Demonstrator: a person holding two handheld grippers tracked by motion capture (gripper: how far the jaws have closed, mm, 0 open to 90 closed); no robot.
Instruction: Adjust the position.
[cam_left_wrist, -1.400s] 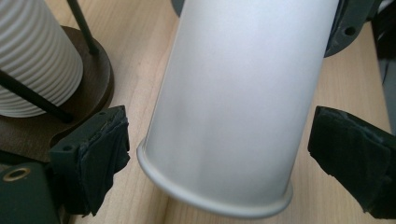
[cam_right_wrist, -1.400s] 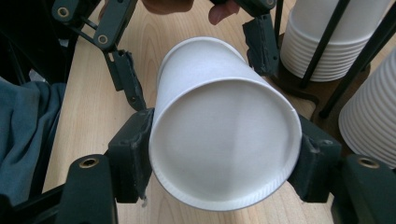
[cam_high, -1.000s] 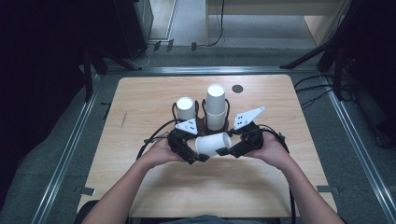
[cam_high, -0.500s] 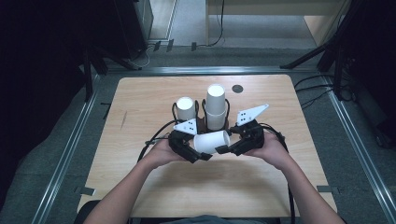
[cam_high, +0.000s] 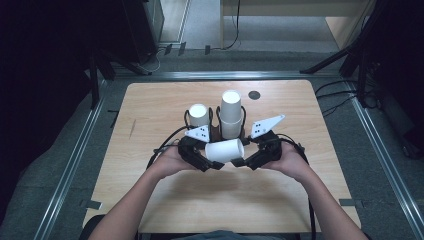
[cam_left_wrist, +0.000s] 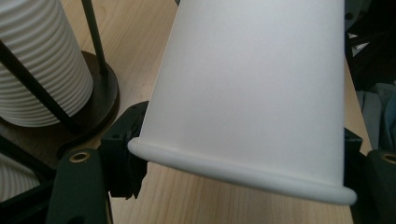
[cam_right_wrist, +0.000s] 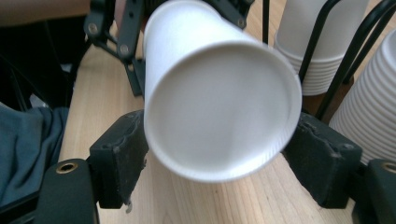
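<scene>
Holding a white paper cup (cam_high: 224, 150) sideways btwn both grippers, high view: left gripper (cam_high: 212, 162) at the rim end, right gripper (cam_high: 239, 161) at the base, just in front of the cup stacks (cam_high: 230, 114). Left gripper view: jaws are pinching the rim (cam_left_wrist: 238, 170), prob. to steady it. Right gripper view: jaws are flanking the base (cam_right_wrist: 219, 116), touching both sides, likely pulling nested cups apart.

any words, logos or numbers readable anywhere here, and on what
None can be read. The held cup is plain white, and so are the cup stacks. The grey plates on the grippers carry only dark dots, no letters.
</scene>
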